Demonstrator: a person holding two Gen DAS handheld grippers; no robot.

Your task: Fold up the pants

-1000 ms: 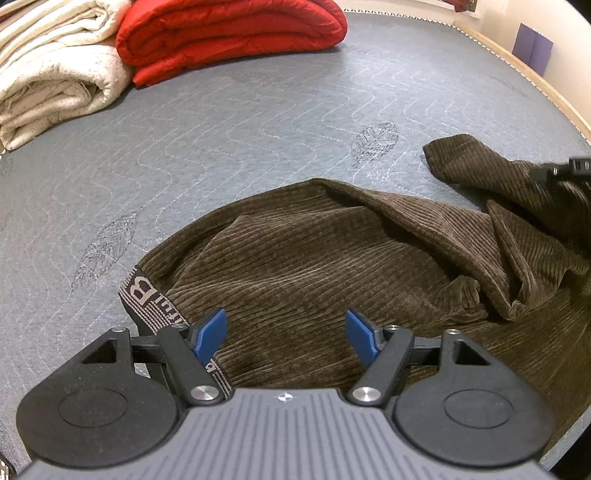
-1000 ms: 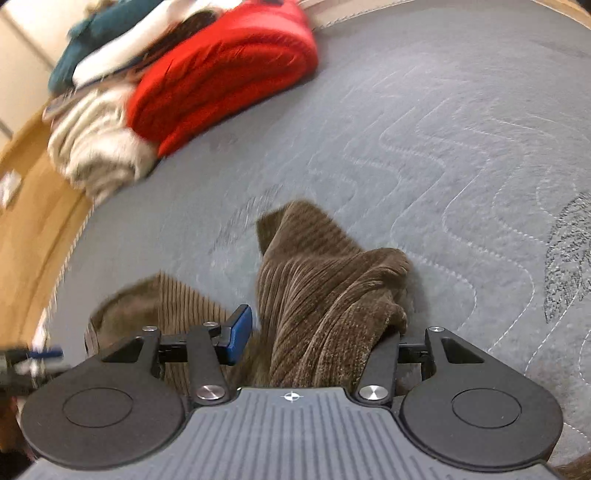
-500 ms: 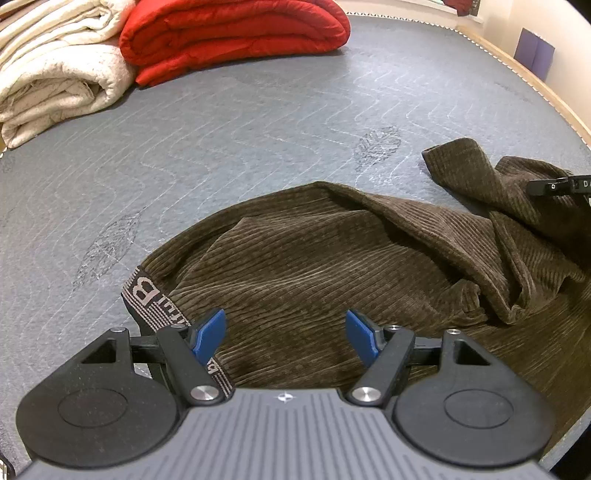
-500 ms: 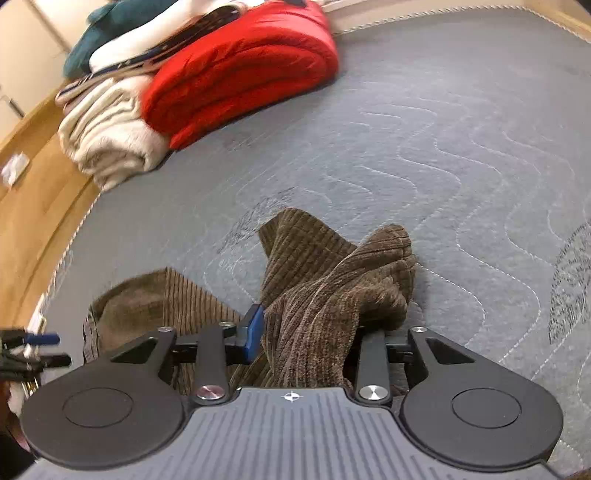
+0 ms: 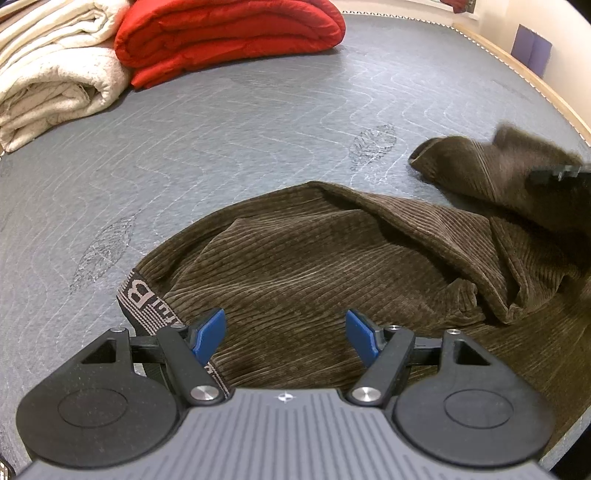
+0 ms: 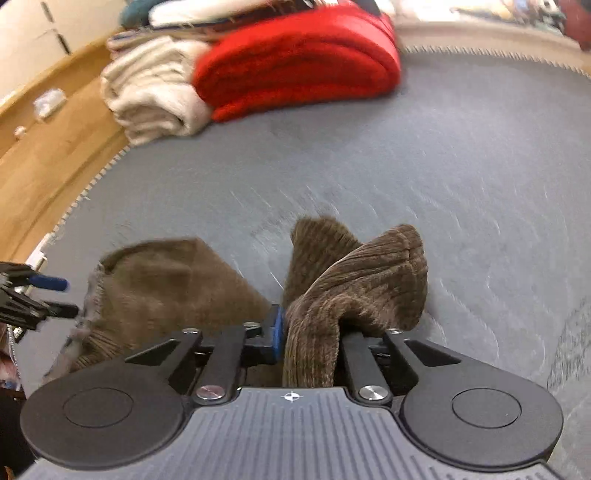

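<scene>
Brown corduroy pants (image 5: 332, 266) lie crumpled on the grey quilted mattress (image 5: 258, 122). Their lettered waistband (image 5: 142, 299) is at the near left. My left gripper (image 5: 284, 334) is open and empty, just above the waist area beside the waistband. My right gripper (image 6: 308, 334) is shut on the bunched leg end of the pants (image 6: 354, 280) and holds it lifted off the mattress. The right gripper also shows, blurred, at the right edge of the left wrist view (image 5: 557, 171). The left gripper shows at the left edge of the right wrist view (image 6: 33, 295).
A folded red blanket (image 5: 229, 33) and a cream blanket (image 5: 51, 74) are stacked at the far side of the mattress. Wooden floor (image 6: 40, 162) lies beyond the mattress edge. A wooden bed rim (image 5: 524, 70) runs along the right.
My right gripper has closed tighter on the leg end and is lifting it, moving fast so the view is blurred. The left gripper has stayed open and almost still.
</scene>
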